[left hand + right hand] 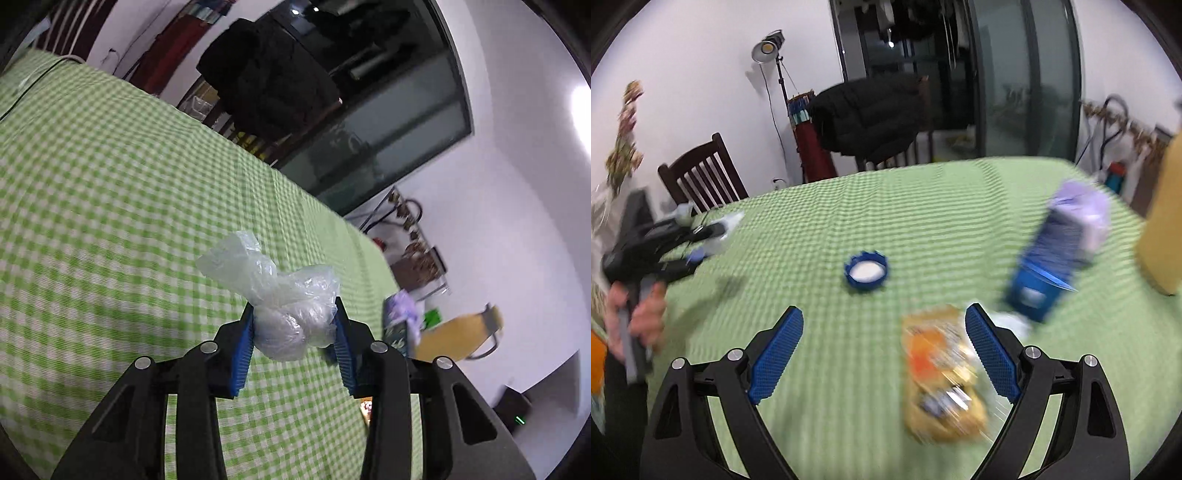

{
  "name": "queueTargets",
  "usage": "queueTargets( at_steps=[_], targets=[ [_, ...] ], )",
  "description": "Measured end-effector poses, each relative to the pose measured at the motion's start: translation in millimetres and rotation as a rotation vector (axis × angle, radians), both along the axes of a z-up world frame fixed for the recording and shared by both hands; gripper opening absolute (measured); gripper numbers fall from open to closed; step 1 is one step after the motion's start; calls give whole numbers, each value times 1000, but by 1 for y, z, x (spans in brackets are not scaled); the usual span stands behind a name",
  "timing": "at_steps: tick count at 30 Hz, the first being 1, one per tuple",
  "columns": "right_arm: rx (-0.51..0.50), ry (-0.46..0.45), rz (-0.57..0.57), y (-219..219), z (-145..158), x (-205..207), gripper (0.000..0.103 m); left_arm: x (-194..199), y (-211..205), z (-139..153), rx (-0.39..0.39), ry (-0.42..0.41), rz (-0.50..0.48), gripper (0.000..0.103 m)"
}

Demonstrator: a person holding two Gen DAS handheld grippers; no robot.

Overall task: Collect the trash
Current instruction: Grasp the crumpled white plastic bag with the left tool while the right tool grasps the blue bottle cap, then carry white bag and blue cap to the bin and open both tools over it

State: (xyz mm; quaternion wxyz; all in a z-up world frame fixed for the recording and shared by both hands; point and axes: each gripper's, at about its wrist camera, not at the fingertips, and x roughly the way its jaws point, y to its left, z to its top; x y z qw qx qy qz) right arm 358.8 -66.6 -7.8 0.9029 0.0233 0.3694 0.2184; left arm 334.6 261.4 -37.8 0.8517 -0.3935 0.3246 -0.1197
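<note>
Left tongs (293,328) clamped on a crumpled clear plastic bag (280,295), blue pads (243,354) pressing its lower knot from both sides; the bag is held clear above the counter (110,192) with its green check cloth, loose film standing up past the fingertips. Judged very light, soft, easily crushed; slick film, so it could slide out if the grip slackens; the bunched lower wad is the right hold, not the thin upper flap.

Right tongs (884,347) wide apart and holding nothing; they hover over the counter with a yellow-orange snack wrapper (942,376) lying between the jaws, nearer the right-hand one, not touched as far as the blurred view shows. Wrapper looks flat, light, crinkly, probably slippery foil; best pinched across its middle or an edge, since a flat sheet gives little to bite on.

Blue bottle cap (866,272) lies open side up mid-counter, well apart from both tongs; small, stiff, light; take it across the rim. Blue and lilac carton (1060,251) leans beyond the wrapper; stiffer, likely light if empty.

Print on wrapper and carton present but smeared by motion; no brand or word readable; the bag carries no marking.
</note>
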Motion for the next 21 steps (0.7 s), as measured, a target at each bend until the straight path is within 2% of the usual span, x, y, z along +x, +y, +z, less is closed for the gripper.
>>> queueTargets(
  at_steps=[4, 10, 12, 13, 14, 21],
  targets=[
    [-70, 74, -11, 48, -25, 55, 86, -7, 11, 3, -23, -31, 4, 37],
    [-109, 128, -49, 72, -57, 96, 86, -2, 20, -6, -70, 9, 7, 37],
    [-122, 151, -49, 74, -65, 100, 71, -4, 23, -9, -74, 13, 19, 37],
    [-128, 153, -49, 76, -66, 98, 60, -4, 24, -10, -74, 19, 25, 37],
    [-132, 140, -49, 76, -65, 96, 54, -5, 23, -12, -74, 22, 26, 37],
    [-35, 37, -30, 48, -38, 50, 53, -1, 11, -14, -16, 36, 7, 37]
  ],
)
